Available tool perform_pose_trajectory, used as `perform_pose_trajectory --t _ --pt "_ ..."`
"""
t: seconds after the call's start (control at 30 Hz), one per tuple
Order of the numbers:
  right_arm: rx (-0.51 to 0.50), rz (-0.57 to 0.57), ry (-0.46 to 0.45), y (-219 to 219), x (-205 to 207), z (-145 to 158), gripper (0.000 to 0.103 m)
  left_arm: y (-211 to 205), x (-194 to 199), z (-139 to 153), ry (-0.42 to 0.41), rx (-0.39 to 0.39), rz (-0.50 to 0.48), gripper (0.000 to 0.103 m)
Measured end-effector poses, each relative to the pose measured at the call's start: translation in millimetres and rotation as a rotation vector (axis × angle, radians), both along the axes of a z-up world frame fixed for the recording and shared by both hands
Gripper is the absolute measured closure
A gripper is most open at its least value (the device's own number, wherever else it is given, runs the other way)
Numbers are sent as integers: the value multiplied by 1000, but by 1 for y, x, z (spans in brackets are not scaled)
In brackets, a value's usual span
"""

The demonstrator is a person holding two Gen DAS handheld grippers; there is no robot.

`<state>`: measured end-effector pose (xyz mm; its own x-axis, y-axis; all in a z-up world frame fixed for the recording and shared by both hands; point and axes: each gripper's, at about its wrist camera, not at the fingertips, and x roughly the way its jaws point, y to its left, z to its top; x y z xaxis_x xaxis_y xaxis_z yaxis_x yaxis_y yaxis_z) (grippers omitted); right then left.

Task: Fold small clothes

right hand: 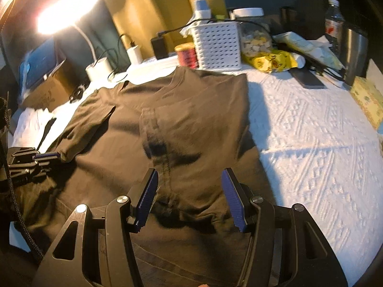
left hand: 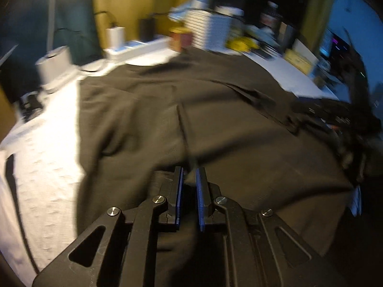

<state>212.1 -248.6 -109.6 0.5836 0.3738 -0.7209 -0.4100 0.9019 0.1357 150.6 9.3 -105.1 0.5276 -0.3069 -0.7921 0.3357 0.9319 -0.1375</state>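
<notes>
A dark brown T-shirt (right hand: 182, 119) lies spread on a white textured bedspread (right hand: 311, 143), its right side folded in along a straight edge. My right gripper (right hand: 190, 191) is open and empty, low over the shirt's near hem. My left gripper (left hand: 190, 179) is shut on a fold of the shirt (left hand: 215, 119) at its near left edge. It also shows at the left of the right wrist view (right hand: 47, 156), pinching the sleeve edge. The left wrist view is motion-blurred.
At the far edge stand a white perforated basket (right hand: 217, 45), a red tin (right hand: 188, 55), a jar of snacks (right hand: 253, 38), yellow packets (right hand: 273, 62), a phone (right hand: 308, 79), a steel mug (right hand: 354, 55) and a water bottle (right hand: 334, 21). A lit lamp (right hand: 62, 12) and a cardboard box (right hand: 47, 86) stand far left.
</notes>
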Motion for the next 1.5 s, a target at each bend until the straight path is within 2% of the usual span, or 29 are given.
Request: perform_pose_trajectory --t 0.1,0.23,0.3,0.33,0.37,0.47,0.57,0.63,0.87,1.17,1.5 --pt "-21 25 20 7 -1 -7 37 -12 0 1 9 27 -40 93" --pt "-43 64 31 15 -4 -11 36 -9 9 10 -31 30 -7 91" --pt "-43 78 27 18 -5 -11 36 -5 15 11 -48 38 29 74" --pt "-42 83 26 19 -5 -10 36 -3 19 10 -52 39 44 57" --pt "-41 88 28 20 -5 -11 36 -1 20 8 -50 37 56 46" --pt "-52 110 50 26 -5 -16 36 5 28 -3 -9 15 69 45" --pt "-75 129 50 31 -9 -18 36 1 24 -14 40 0 37 45" --pt "-71 140 59 33 -12 -18 36 -3 16 -14 32 4 19 45" --pt "-80 142 68 35 -25 -19 36 -3 -3 -14 53 -62 -9 45" --pt "-97 123 57 32 -42 -15 36 -2 -19 -1 -10 -60 43 45" --pt "-86 23 -27 -1 -72 8 36 -1 -50 19 -117 -93 106 45"
